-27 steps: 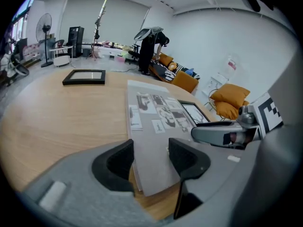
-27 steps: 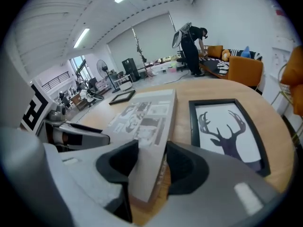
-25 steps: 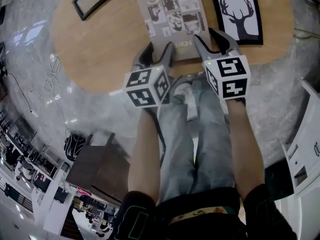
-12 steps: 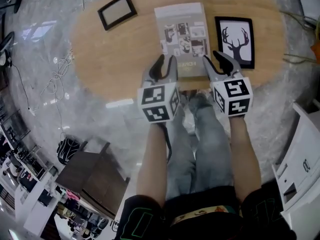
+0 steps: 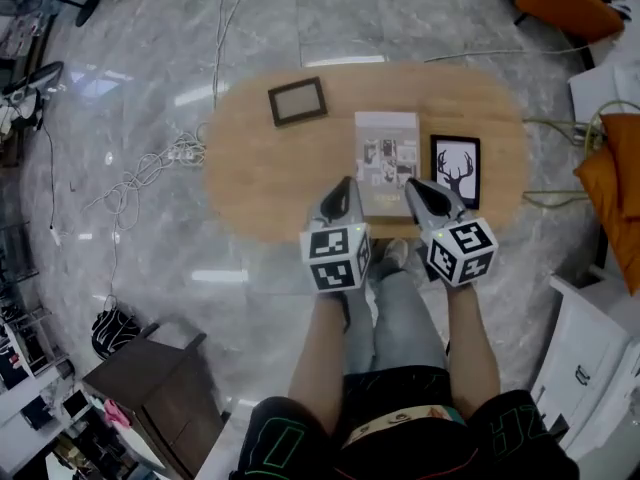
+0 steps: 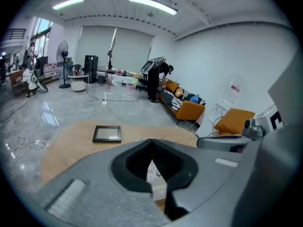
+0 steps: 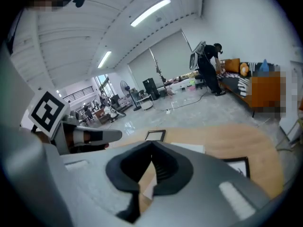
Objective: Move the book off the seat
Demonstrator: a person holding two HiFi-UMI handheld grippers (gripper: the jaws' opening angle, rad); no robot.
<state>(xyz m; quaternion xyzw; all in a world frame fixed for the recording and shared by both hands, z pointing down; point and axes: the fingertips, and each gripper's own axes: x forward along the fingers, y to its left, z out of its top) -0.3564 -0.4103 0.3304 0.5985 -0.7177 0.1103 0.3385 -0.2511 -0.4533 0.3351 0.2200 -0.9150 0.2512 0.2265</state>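
Note:
A grey book (image 5: 387,163) with small photos on its cover lies flat in the middle of the oval wooden seat (image 5: 260,168). My left gripper (image 5: 345,183) hovers above the seat's near edge, just left of the book. It is shut and empty, its jaws having just closed. My right gripper (image 5: 410,185) hangs beside it over the book's near right corner, also just closed on nothing. In the left gripper view, a strip of the book (image 6: 155,178) shows below the shut jaws of that gripper (image 6: 151,141). In the right gripper view, the book (image 7: 189,148) lies beyond my right gripper (image 7: 152,145).
A small dark frame (image 5: 297,101) lies left of the book, a framed deer picture (image 5: 455,171) to its right. Cables (image 5: 150,173) trail across the marble floor at left. A dark cabinet (image 5: 150,388) stands lower left, orange chairs (image 5: 610,183) and white furniture (image 5: 590,368) at right.
Both grippers rose well above the seat and drew back from the book's near edge. Their jaws went from open to shut with nothing in them. The book stayed flat.

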